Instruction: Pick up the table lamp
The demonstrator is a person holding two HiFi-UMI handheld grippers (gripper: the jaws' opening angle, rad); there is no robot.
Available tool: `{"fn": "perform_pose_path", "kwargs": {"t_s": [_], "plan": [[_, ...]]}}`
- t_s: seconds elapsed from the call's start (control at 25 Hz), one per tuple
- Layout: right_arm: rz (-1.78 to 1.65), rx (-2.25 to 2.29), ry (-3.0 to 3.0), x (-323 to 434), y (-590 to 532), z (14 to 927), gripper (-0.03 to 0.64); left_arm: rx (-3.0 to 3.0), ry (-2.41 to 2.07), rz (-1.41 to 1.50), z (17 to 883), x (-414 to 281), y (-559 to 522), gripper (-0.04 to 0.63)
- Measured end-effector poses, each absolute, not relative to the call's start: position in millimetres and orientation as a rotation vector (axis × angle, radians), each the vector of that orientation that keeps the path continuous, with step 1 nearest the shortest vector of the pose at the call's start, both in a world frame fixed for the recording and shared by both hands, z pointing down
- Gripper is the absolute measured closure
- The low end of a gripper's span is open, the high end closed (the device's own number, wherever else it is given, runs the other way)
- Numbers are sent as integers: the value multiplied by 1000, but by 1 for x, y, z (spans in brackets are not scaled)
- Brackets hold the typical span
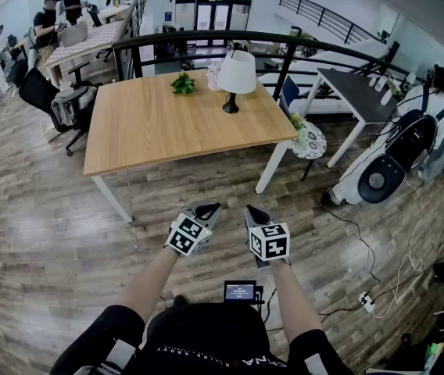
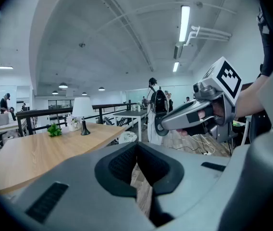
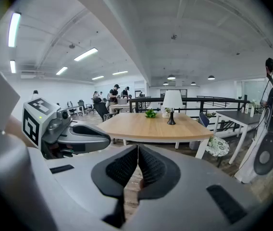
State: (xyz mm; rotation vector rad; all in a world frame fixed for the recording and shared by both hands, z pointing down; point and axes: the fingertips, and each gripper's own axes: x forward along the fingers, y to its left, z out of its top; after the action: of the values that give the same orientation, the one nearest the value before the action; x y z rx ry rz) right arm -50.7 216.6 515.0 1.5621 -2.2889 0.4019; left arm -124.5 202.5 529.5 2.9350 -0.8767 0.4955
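In the head view, a plank floor (image 1: 66, 233) and one wooden counter (image 1: 152, 131) are seen in an open office. One lamp (image 1: 236, 80) is stood upright near the counter's far right corner, with one plant (image 1: 183, 83) near it. Two tools, the left tool (image 1: 210, 208) and the right tool (image 1: 252, 209), are held side by side over the floor, well apart from the counter.

In the left gripper view, the jaws are pressed together on nothing.

In the right gripper view, the jaws are likewise met and empty, and the lamp is seen ahead on the counter.
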Motion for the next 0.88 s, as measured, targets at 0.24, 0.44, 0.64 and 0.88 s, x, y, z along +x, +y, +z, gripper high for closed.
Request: {"fn": "perform_pose_path", "kwargs": {"t_s": [0.24, 0.44, 0.64, 0.88], "plan": [[391, 1546, -2292, -45, 213, 513, 587, 2927, -915, 496, 529, -122, 198, 577], [411, 1567, -2294, -44, 211, 514, 586, 2915, -928, 490, 530, -124, 196, 577], [431, 1569, -2307, -41, 212, 517, 586, 2911, -917, 528, 538, -123, 196, 577], [437, 1561, -2306, -34, 211, 520, 586, 2904, -908, 527, 540, -116, 195, 577]]}}
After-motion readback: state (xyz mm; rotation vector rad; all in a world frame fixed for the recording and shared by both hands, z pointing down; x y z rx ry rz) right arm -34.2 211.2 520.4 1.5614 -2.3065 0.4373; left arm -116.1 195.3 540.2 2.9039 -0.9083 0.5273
